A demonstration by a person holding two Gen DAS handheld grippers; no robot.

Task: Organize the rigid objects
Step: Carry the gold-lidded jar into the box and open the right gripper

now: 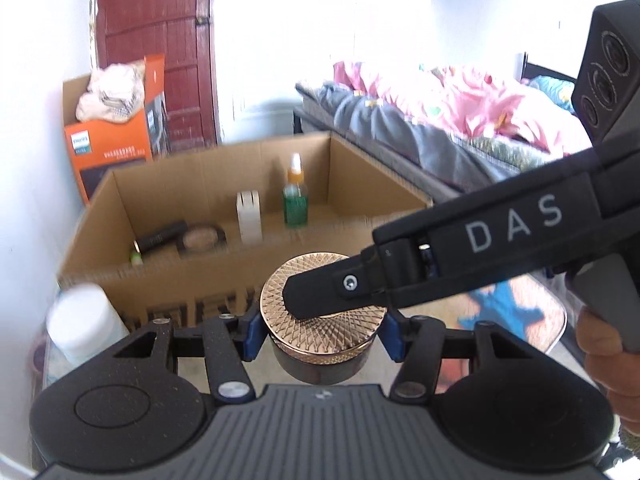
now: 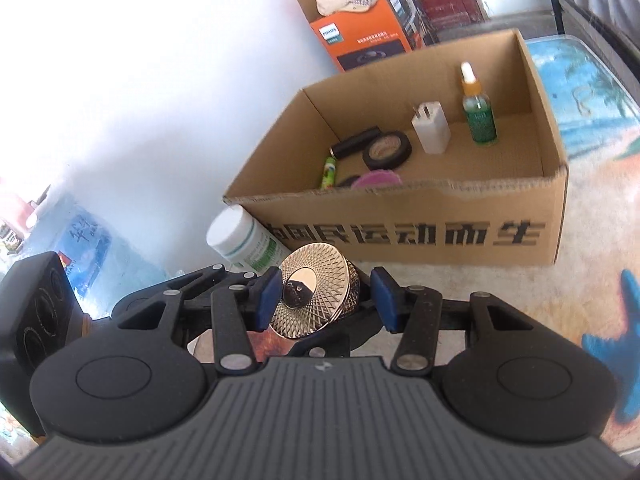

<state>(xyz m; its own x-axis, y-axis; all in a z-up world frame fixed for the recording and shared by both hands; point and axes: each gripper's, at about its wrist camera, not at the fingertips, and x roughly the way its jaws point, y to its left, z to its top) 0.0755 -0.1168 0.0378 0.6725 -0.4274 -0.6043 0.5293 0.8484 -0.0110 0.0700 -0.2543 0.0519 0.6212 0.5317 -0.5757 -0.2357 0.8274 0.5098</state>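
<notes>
Copper-gold lid, lattice-cut, tops a squat dark jar (image 1: pixel 323 332); the left gripper (image 1: pixel 322 330) has its blue pads pressed on the jar's two sides, so it is clamped and held clear of the table (image 2: pixel 460 292). Right gripper (image 2: pixel 325 300) reaches in from the right; one black finger (image 1: pixel 320 292) lies across the lid top. In the right wrist view the jar sits tilted between the right pads: the left pad is at the lid rim, the other stands apart from the jar. Whether that pair actually grips, I cannot tell. A hand (image 1: pixel 608 364) holds the right gripper's handle at the frame edge. Just past the jar stands the open carton (image 2: pixel 400 236), its near wall ragged along the top edge, black print on the front. The right half of its floor is bare cardboard; the left half holds a dropper bottle (image 2: pixel 478 118) upright, a white charger (image 2: pixel 431 128) upright, a black compact (image 2: pixel 387 149), a black tube (image 2: pixel 356 142), a green stick (image 2: pixel 329 168) and a pink piece (image 2: pixel 378 180) against the near wall. White bottle (image 2: pixel 244 240) lies beside the carton's near left corner, close to the left gripper. Orange box (image 2: pixel 360 24) stands behind, against the wall. Bed (image 1: pixel 440 120) runs along the right side; open table surface lies to the right of the carton.
</notes>
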